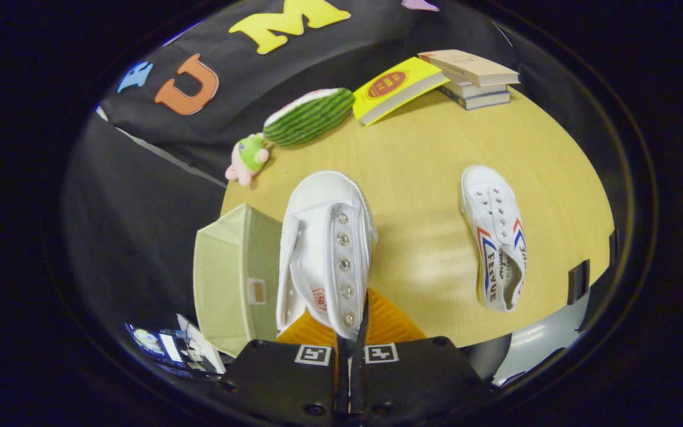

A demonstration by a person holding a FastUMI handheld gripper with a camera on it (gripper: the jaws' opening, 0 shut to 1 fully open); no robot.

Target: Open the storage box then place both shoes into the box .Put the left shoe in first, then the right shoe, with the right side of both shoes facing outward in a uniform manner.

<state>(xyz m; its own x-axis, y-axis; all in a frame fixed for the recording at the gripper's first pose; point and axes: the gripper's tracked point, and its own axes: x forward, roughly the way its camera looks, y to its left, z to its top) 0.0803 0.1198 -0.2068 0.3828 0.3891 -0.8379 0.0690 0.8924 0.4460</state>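
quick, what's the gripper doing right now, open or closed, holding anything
Gripper: closed on the white shoe, pinching its eyelet edge, holding it beside the storage box.

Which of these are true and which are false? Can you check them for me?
1. The tool is shut on a white shoe. True.
2. The other shoe is already in the box. False: it lies on the wooden table, off to one side.
3. A watermelon-striped plush lies on the table beyond the held shoe. True.
4. The yellow book lies flat in the middle of the table. False: it leans on a stack of books at the far side.
5. The pale green storage box is right beside the held shoe. True.
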